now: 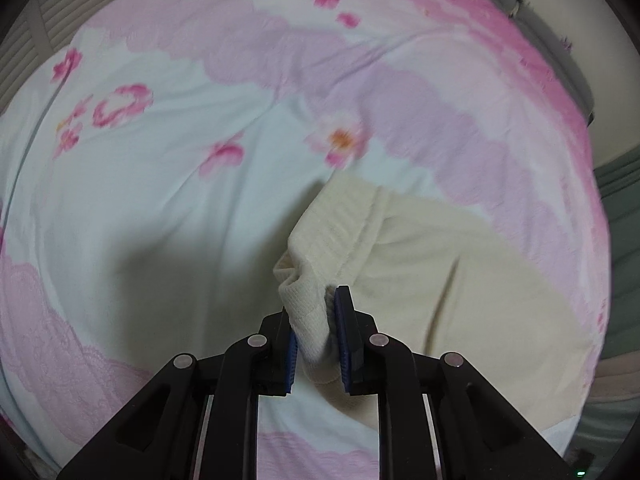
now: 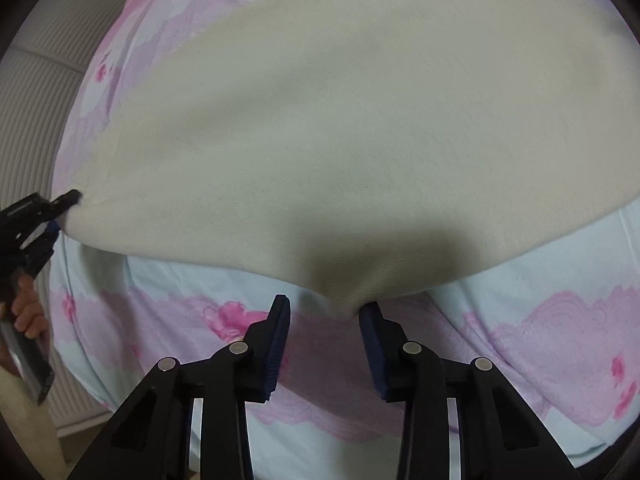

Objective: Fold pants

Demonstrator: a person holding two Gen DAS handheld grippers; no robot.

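Observation:
Cream pants lie spread on a floral sheet. My left gripper is shut on their ribbed cuff, which is lifted and bunched between the blue pads. In the right wrist view the pants fill the middle, and their near edge dips down between the fingers of my right gripper. Its jaws stand apart and the pads do not press the cloth. At the far left of that view the left gripper pulls a corner of the pants taut, with a hand on its handle.
The pink and pale blue sheet covers a bed. A ribbed beige surface lies beyond the bed's left edge, also seen as the ribbed surface at top left. A grey edge runs along the upper right.

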